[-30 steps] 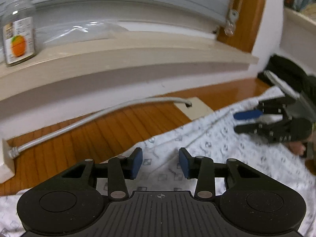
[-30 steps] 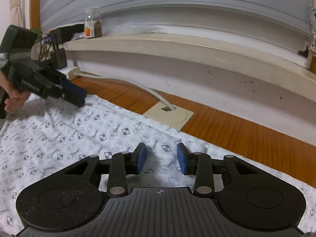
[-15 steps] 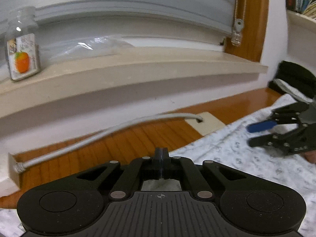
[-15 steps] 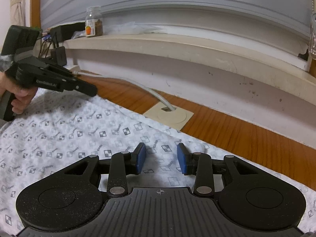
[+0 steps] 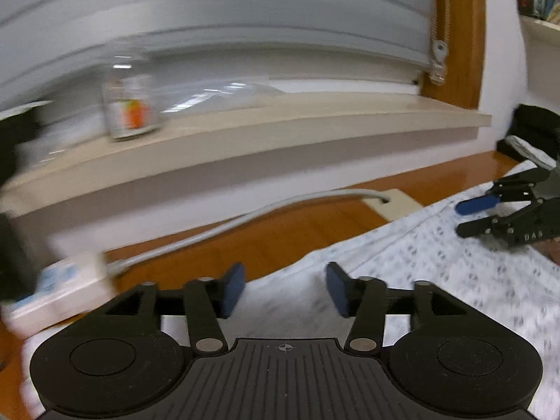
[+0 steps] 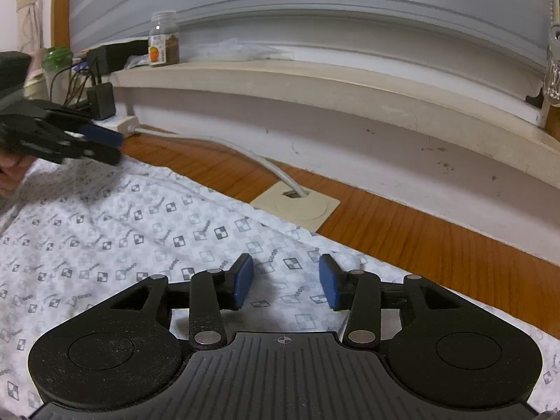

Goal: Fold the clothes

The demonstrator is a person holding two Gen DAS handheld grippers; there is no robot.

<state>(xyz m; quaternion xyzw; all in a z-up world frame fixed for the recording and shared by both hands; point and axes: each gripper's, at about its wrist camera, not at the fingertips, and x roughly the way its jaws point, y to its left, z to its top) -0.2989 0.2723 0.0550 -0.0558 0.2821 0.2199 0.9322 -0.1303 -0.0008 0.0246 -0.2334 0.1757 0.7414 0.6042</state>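
Note:
A white garment (image 6: pixel 140 217) printed with small grey checks lies spread flat on a wooden surface; it also shows in the left wrist view (image 5: pixel 437 262). My left gripper (image 5: pixel 285 290) hovers over the garment's far left edge, its jaws opening with nothing pinched between the blue pads. In the right wrist view the left gripper (image 6: pixel 112 145) shows blurred at the left, a hand behind it. My right gripper (image 6: pixel 286 283) sits low over the garment's far right edge. Its jaws are opening a little, the cloth lying flat beneath and not gripped. The left wrist view shows the right gripper (image 5: pixel 462 217) at the right.
Bare wood (image 6: pixel 402 231) runs along the garment's far edge. A grey cable (image 6: pixel 273 171) enters a beige floor outlet plate (image 6: pixel 297 204). A white power strip (image 5: pixel 59 294) lies at the left. A jar (image 6: pixel 163 40) stands on the beige sill (image 6: pixel 315 80). Dark items (image 5: pixel 535 129) lie far right.
The left gripper shut at the garment's edge half a second ago, then opened wide and swung left, bringing the power strip into its view. The right gripper kept still and its jaws widened slightly.

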